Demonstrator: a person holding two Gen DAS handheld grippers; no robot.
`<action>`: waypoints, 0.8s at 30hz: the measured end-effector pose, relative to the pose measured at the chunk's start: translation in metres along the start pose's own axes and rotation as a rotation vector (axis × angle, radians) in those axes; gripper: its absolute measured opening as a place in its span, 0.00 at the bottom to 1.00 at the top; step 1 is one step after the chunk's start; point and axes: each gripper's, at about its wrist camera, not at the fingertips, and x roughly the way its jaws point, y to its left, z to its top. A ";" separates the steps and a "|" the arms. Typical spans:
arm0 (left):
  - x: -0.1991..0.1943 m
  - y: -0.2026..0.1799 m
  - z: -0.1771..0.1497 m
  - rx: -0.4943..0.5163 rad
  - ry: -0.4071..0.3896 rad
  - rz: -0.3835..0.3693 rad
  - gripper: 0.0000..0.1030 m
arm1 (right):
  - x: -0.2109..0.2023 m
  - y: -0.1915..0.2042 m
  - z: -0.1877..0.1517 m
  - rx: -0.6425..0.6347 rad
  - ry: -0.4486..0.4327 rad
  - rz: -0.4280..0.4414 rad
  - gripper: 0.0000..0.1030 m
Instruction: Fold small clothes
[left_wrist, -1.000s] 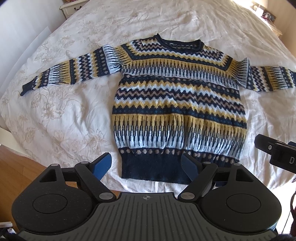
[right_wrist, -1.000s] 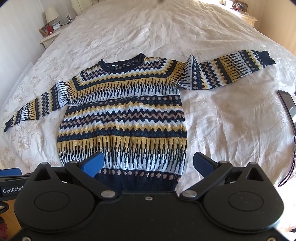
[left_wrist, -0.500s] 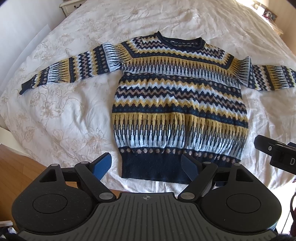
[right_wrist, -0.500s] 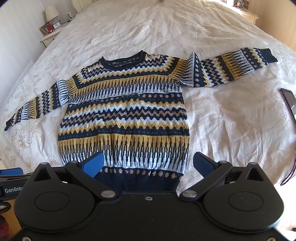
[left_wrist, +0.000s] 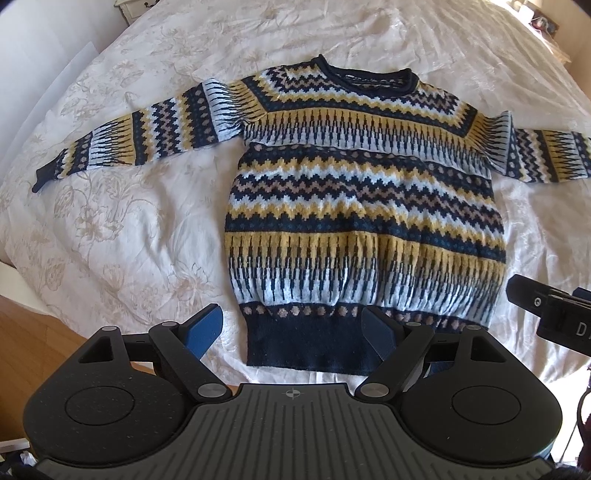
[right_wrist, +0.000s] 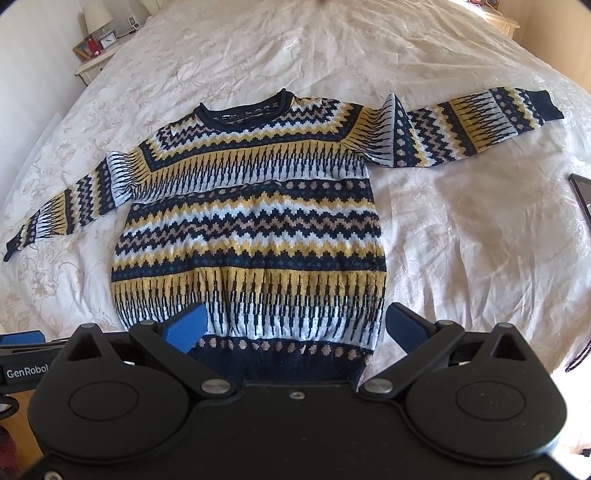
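Both the left tool (left_wrist: 291, 330) and right tool (right_wrist: 293, 326) hover spread apart, seemingly just above the near hem of the navy-and-yellow zigzag knitted sweater (left_wrist: 364, 206), laid flat on the white floral bed (left_wrist: 122, 221) ready for folding.

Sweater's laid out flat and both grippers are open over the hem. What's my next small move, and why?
Probably lower the left gripper onto the hem's left corner and close. The sweater lies flat on the bedspread with both sleeves spread, nothing is gripped yet, and the navy hem is the nearest edge.
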 end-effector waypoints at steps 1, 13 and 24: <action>0.002 0.000 0.003 0.002 0.004 0.001 0.79 | 0.002 0.001 0.002 -0.001 0.004 0.000 0.99; 0.023 0.000 0.053 0.033 0.040 -0.008 0.79 | 0.027 0.011 0.042 -0.004 0.056 0.000 0.99; 0.039 -0.003 0.103 0.092 -0.011 -0.063 0.79 | 0.051 -0.002 0.079 0.098 0.032 0.049 0.98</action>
